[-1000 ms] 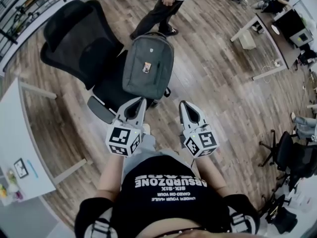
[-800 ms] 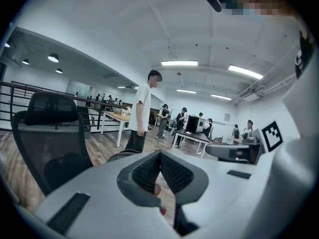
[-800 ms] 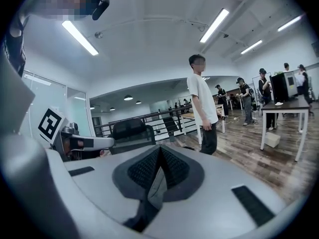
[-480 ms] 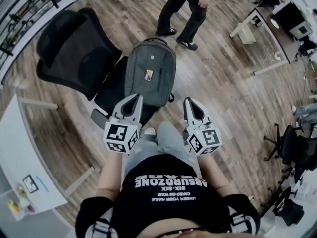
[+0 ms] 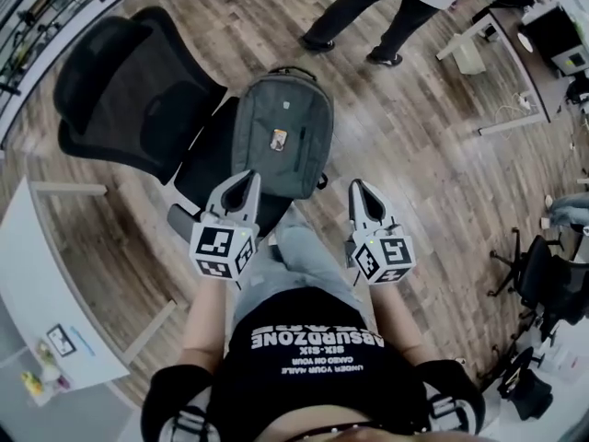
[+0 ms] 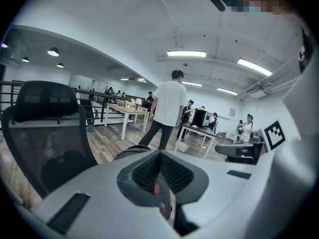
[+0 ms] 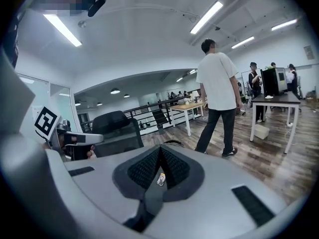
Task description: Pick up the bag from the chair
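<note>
The grey backpack (image 5: 281, 134) lies on the black office chair (image 5: 133, 95), just beyond my left gripper (image 5: 243, 188) and far-left of my right gripper (image 5: 358, 192). Both are closed and empty.

Wood-plank floor (image 5: 433, 164) runs across the whole room. A person in a white shirt and dark trousers (image 7: 219, 88) stands on it with legs apart, back to the camera. At the lower left of the head view sits a white desk (image 5: 37, 265) carrying a small dark-framed card (image 5: 61, 340) and some coloured bits (image 5: 32, 380) — too small to name. At the upper right is another desk (image 5: 534, 79) on white legs, with a pale box (image 5: 469, 55) on the floor just beside it. Black office chairs (image 5: 538, 279) cluster at the right edge, and a black railing (image 5: 41, 7) lines the upper left. Overhead, strip lights (image 6: 187, 54) glow on a white ceiling — further people (image 6: 246, 128) stand in the distance.
</note>
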Action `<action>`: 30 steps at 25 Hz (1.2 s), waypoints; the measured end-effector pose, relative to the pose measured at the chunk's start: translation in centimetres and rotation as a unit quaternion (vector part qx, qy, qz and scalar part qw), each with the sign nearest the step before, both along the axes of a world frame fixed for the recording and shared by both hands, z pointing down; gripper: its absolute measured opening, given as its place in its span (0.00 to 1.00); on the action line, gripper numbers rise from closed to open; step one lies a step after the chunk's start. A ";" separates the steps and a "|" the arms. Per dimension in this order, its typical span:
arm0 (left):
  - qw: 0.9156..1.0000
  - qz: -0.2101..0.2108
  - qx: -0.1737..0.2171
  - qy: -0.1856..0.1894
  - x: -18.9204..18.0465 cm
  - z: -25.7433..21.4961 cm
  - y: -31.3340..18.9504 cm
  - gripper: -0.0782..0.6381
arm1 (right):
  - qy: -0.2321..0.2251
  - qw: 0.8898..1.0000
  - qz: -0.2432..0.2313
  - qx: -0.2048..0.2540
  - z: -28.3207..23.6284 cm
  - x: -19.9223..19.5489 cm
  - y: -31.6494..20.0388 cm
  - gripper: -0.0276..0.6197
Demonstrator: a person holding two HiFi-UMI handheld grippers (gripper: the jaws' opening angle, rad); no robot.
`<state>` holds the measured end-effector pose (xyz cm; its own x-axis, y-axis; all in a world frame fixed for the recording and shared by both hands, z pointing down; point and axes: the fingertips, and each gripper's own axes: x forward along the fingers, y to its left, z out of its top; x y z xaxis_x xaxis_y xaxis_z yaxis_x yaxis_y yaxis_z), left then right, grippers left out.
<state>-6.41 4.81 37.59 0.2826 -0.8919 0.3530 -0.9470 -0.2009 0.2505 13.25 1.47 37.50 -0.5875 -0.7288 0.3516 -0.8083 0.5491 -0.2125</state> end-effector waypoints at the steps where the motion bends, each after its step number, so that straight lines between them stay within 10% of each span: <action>1: 1.000 0.001 -0.006 -0.001 -0.1 0.4 -0.6 0.13 | 0.002 1.000 0.001 -0.007 0.5 0.0 -0.7 0.07; 30: 0.991 0.053 -0.122 -0.030 -3.4 12.8 -10.4 0.13 | 0.046 0.993 0.008 -0.110 12.3 -4.7 -10.8 0.07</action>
